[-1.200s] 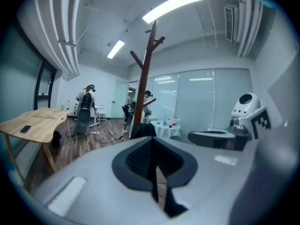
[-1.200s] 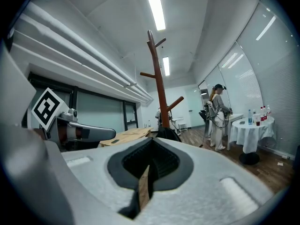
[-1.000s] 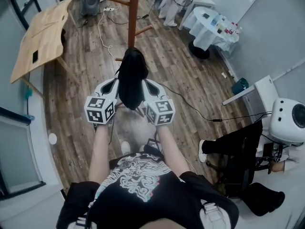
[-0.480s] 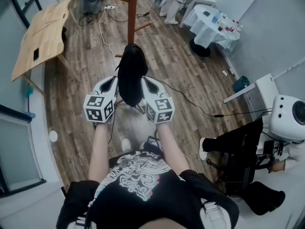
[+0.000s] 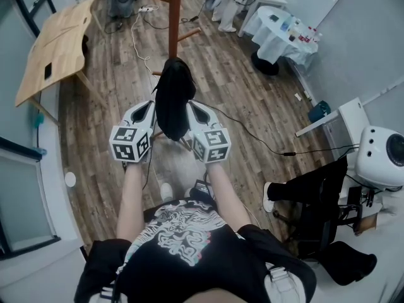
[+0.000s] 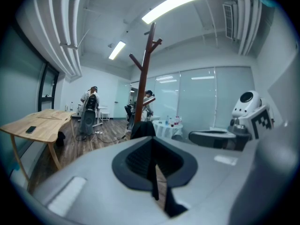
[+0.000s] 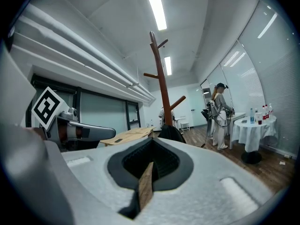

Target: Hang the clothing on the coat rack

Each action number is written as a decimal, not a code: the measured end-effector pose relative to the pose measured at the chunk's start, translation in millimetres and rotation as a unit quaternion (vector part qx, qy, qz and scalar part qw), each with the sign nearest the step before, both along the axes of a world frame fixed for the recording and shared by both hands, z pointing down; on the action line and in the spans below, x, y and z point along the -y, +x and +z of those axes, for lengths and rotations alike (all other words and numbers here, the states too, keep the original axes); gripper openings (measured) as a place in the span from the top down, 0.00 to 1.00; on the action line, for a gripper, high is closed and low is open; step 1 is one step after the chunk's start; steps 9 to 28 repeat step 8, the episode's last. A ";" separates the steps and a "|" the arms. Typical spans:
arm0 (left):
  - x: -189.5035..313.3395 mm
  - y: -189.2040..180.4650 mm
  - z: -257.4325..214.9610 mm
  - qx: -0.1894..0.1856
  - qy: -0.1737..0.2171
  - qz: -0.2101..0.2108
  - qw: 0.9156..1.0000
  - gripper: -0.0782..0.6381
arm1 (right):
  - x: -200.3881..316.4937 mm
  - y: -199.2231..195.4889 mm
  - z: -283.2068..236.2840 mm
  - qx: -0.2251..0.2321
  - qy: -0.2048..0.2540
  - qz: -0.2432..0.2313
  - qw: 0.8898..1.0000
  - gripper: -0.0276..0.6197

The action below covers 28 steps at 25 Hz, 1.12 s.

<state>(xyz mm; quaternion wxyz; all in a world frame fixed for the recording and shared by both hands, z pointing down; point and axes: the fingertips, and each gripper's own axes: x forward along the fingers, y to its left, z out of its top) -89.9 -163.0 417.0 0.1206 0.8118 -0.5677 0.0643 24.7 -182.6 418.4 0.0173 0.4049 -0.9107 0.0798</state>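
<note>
Plank floor: cables trailing across it. Coat rack: brown wooden pole with pegs, standing far centre. Black clothing: hangs at near side of pole, between both tools. Left tool: jaws closed, nothing between them, left of clothing. Right tool: jaws closed, nothing between them, right of clothing.

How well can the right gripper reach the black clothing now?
Probably yes: the right gripper sits beside the black clothing with nothing between, but its jaws are shut.

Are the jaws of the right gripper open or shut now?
Shut: the right gripper clamps a wooden strip between its jaws.
</note>
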 end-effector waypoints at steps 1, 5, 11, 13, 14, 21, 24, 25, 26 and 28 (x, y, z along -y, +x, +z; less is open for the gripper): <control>0.5 0.2 -0.7 0.001 0.000 -0.001 1.000 0.91 | 0.4 1.1 -1.0 0.004 -0.002 0.000 1.000 0.96; 2.1 -3.4 -1.9 0.003 0.002 -0.006 1.000 0.91 | 2.8 2.4 -2.2 0.007 -0.002 0.003 1.000 0.96; 2.2 -6.5 -1.9 0.006 0.007 -0.014 1.000 0.91 | 3.7 2.9 -0.1 0.005 -0.001 0.004 1.000 0.96; 2.2 -6.5 -1.9 0.006 0.007 -0.014 1.000 0.91 | 3.7 2.9 -0.1 0.005 -0.001 0.004 1.000 0.96; 2.2 -6.5 -1.9 0.006 0.007 -0.014 1.000 0.91 | 3.7 2.9 -0.1 0.005 -0.001 0.004 1.000 0.96; 2.2 -6.5 -1.9 0.006 0.007 -0.014 1.000 0.91 | 3.7 2.9 -0.1 0.005 -0.001 0.004 1.000 0.96; 2.2 -6.5 -1.9 0.006 0.007 -0.014 1.000 0.91 | 3.7 2.9 -0.1 0.005 -0.001 0.004 1.000 0.96; 2.2 -6.5 -1.9 0.006 0.007 -0.014 1.000 0.91 | 3.7 2.9 -0.1 0.005 -0.001 0.004 1.000 0.96; 2.2 -6.5 -1.9 0.006 0.007 -0.014 1.000 0.91 | 3.7 2.9 -0.1 0.005 -0.001 0.004 1.000 0.96; 2.2 -6.5 -1.9 0.006 0.007 -0.014 1.000 0.91 | 3.7 2.9 -0.1 0.005 -0.001 0.004 1.000 0.96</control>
